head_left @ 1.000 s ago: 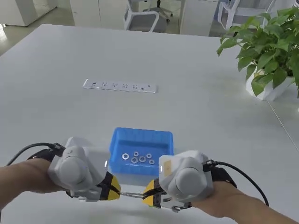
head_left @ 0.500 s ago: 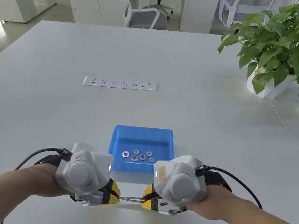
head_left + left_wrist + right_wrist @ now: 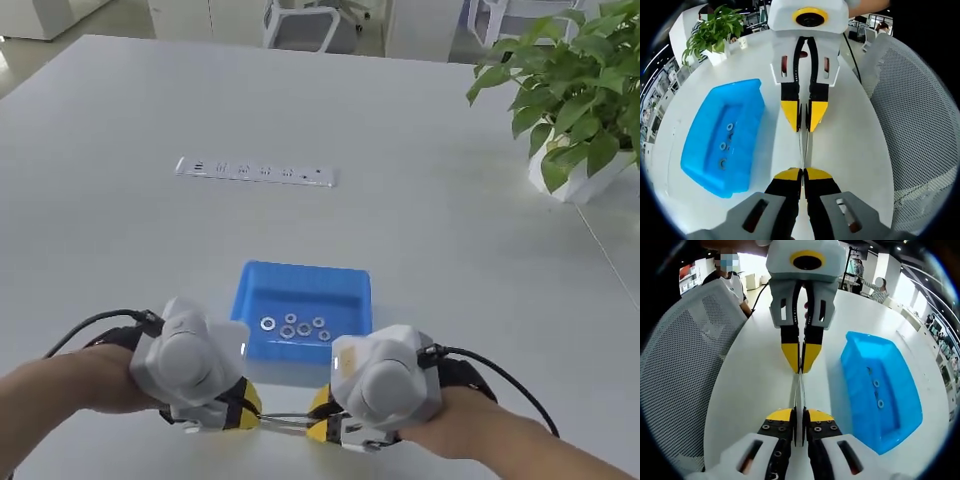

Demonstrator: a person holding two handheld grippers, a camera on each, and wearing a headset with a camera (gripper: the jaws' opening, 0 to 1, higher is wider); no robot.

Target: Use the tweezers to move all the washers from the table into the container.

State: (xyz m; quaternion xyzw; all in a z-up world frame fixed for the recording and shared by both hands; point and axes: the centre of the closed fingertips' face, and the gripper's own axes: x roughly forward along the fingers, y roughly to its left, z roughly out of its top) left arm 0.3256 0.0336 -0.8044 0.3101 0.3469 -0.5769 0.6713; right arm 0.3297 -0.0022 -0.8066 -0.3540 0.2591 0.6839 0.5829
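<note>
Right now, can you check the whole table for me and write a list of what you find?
Surface: white table; no loose washers seen on it.
Job's things: blue tray holds several washers; tweezers run between the two grippers.
Clutter: power strip.
Grippers: left gripper and right gripper face each other, jaws shut on the tweezers.
Cables: a black cable trails from each gripper.
Surroundings: potted plant at the table's edge; mesh chair.

No lettering, label or number is legible on anything here.
</note>
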